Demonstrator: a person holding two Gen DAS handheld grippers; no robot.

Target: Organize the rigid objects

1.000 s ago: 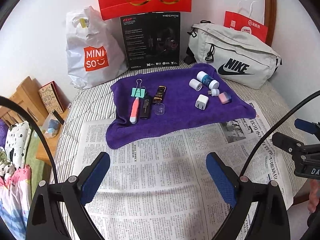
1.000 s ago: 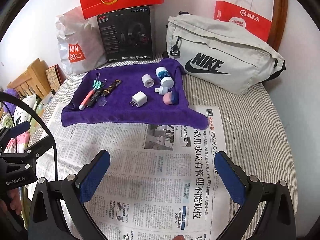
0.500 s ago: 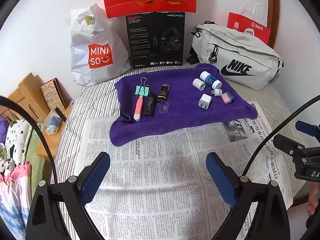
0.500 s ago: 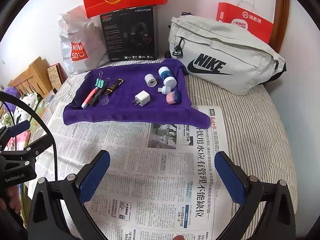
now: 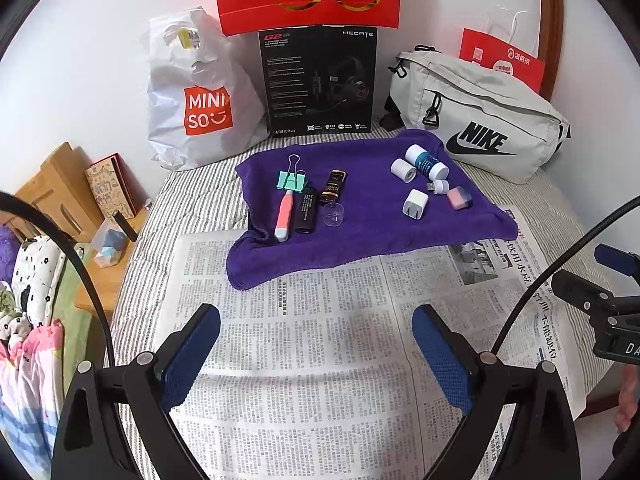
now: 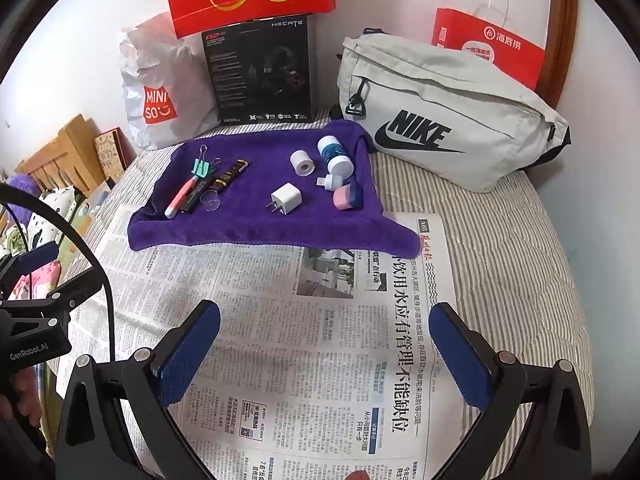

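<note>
Change: since a second ago you have drawn both claws back a little; the purple towel (image 5: 372,216) and everything on it now sit farther up in each view.
Left claw (image 5: 316,354): fingers spread wide, holding nothing, over the newspaper (image 5: 320,360).
Right claw (image 6: 324,354): also spread wide and holding nothing, over the newspaper.
Items: all lie on the towel, on the bed.
Left group: green binder clip (image 5: 291,179), pink pen (image 5: 283,216), black stick (image 5: 306,213), brown tube (image 5: 333,187), clear cap (image 5: 334,215), close together.
Right group: white roll (image 5: 403,170), blue-and-white bottle (image 5: 426,162), white charger (image 5: 416,202), small USB plug (image 5: 439,186), pink-and-blue eraser (image 5: 459,197).
Left view only: your right claw at the right edge.
Right view only: the charger's two prongs (image 6: 272,207), pointing toward you.
</note>
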